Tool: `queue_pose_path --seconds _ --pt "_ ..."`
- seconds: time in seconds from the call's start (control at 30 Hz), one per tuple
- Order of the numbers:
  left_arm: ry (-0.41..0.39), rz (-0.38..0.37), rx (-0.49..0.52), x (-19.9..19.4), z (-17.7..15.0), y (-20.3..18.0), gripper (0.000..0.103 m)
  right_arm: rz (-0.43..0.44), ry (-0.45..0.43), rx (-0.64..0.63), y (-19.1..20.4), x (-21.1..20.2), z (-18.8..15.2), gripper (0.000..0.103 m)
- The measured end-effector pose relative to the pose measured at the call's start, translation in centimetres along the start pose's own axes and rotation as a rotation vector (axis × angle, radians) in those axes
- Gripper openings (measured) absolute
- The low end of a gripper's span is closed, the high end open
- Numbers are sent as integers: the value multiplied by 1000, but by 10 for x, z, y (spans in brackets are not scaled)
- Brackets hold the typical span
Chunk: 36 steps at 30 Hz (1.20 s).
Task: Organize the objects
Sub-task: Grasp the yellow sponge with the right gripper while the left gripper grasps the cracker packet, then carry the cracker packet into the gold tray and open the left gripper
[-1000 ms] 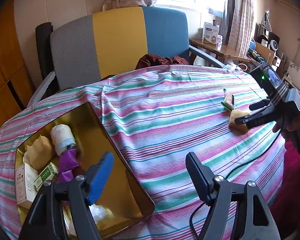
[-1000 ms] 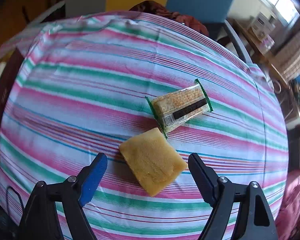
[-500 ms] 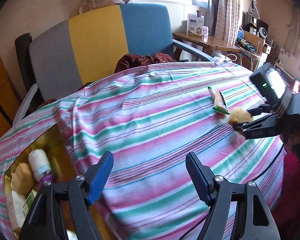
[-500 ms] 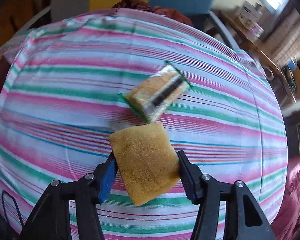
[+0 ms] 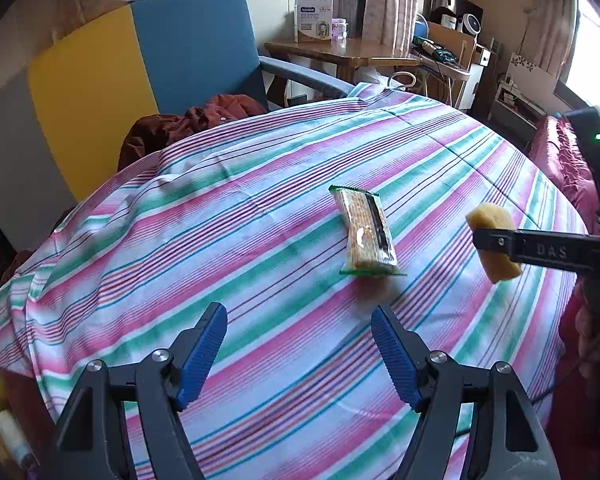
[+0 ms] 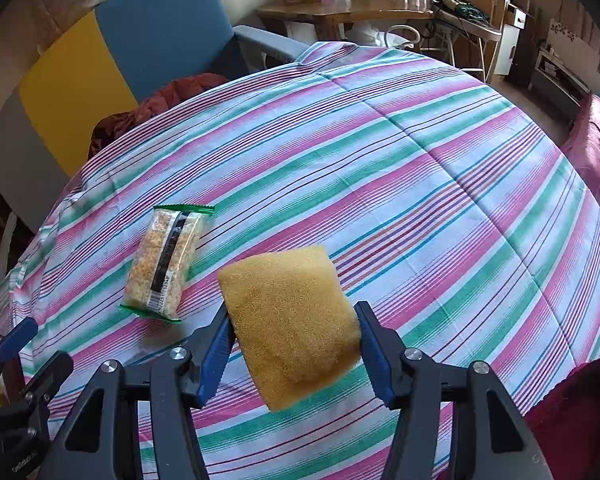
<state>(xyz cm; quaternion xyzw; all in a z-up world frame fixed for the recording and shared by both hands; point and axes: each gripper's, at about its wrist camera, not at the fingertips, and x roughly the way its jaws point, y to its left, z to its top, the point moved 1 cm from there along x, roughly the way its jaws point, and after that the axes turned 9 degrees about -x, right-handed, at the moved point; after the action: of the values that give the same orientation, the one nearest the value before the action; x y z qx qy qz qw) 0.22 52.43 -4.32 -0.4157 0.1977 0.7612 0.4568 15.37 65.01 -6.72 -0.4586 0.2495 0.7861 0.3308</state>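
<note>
Right wrist view: right gripper (image 6: 294,344) clamps a yellow sponge (image 6: 290,320) above the striped bench (image 6: 440,184); a snack packet (image 6: 166,260) lies alongside; left gripper (image 5: 298,354) hangs open, empty.

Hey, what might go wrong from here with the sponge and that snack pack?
1. The right tool pinches the sponge only at its edges, lifted off the cloth; soft foam may squirm out while carried.
2. The snack pack lies flat and slick ahead of the open left tool; the pads may slide off it or bunch the loose cloth.
</note>
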Motion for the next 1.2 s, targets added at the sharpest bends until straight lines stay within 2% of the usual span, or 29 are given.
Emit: queue_pose_path --seconds 0.2,0.4,0.53,0.57,0.6,0.63,0.67,0.7,0.73,0.83,0.93,1.07,1.2 --pt "9 0 69 39 37 -34 75 20 -19 51 -10 -3 0 60" --pt "36 35 156 80 50 -64 79 56 -22 56 -8 -3 -2 60" --pt "97 56 145 111 50 -67 79 68 -15 62 -8 -1 -3 60" --pt "98 69 131 117 50 -65 77 70 -12 61 -8 1 -2 60" --pt "103 55 114 120 50 -62 64 71 -10 57 -7 2 -3 60" --pt "109 6 86 120 49 -59 55 73 -6 51 -6 3 -3 60" --pt "112 -22 65 117 48 -55 39 75 2 42 -4 5 -3 60" --pt "102 3 66 112 46 -53 38 79 12 31 -2 8 -3 60" --pt "92 20 67 107 42 -50 37 88 19 19 1 9 -4 60" --pt "59 7 30 79 24 -31 37 139 25 -30 14 12 -4 60" --pt "27 26 -23 44 2 -10 37 185 53 -136 40 17 -8 59" --pt "-23 79 -90 -5 -27 23 37 201 71 -261 71 20 -14 59" --pt "-73 136 -159 -49 -55 52 37 184 96 -314 72 23 -20 59"
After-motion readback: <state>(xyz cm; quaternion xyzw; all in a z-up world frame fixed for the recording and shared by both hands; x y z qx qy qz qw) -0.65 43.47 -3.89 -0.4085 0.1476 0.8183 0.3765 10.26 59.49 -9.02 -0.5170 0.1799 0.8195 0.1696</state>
